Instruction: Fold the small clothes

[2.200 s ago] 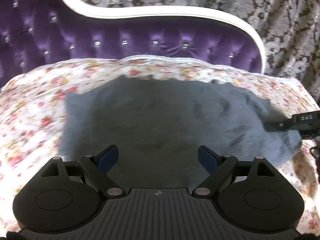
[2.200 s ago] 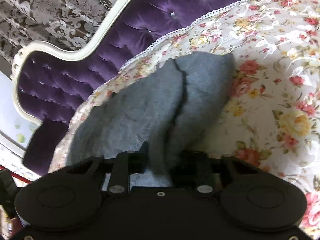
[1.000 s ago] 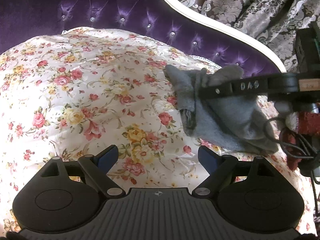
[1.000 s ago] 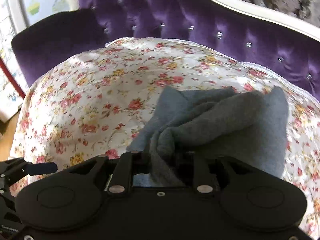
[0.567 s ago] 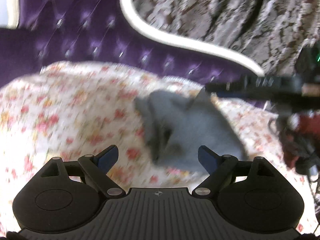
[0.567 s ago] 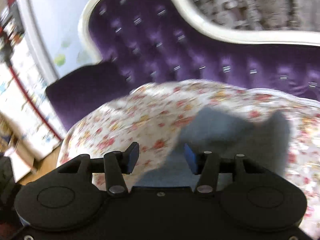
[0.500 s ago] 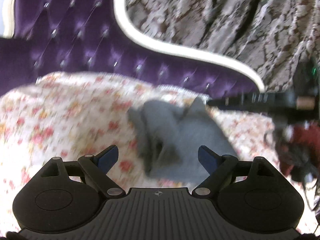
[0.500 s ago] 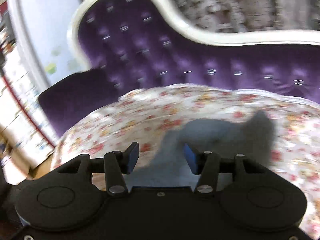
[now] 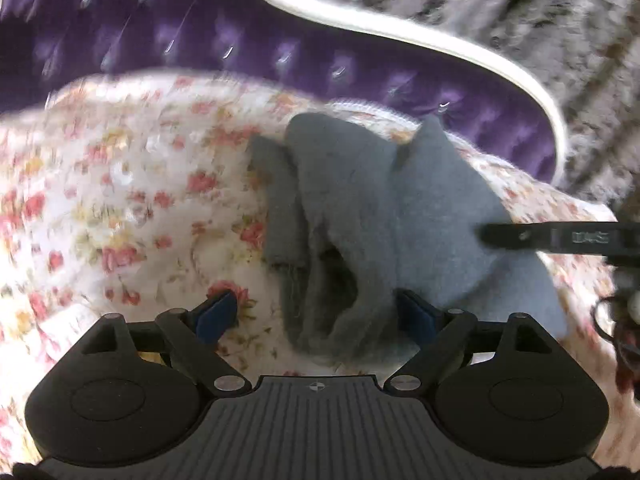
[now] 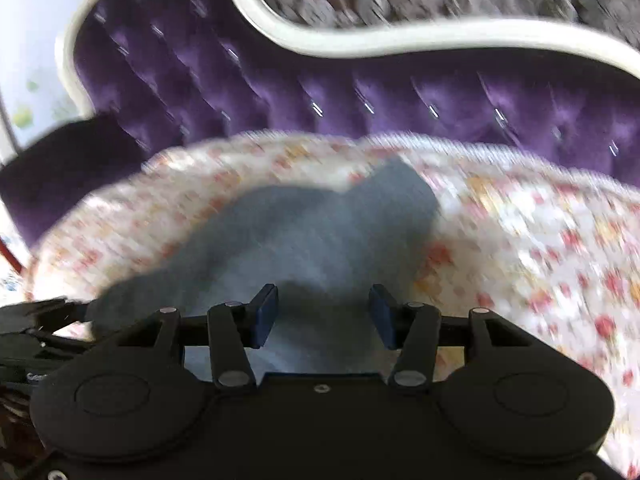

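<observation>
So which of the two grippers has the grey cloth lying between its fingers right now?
Both. The left gripper straddles the grey cloth's bunched end, the right gripper its flatter part; neither is pinching it.

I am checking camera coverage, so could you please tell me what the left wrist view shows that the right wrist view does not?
Only the left wrist view shows the dark opening in the bunched grey cloth and the right claw's finger reaching in from the side. Only the right wrist view shows the pale wall beside the purple couch. Both share the cloth, flowered cover and couch.
</observation>
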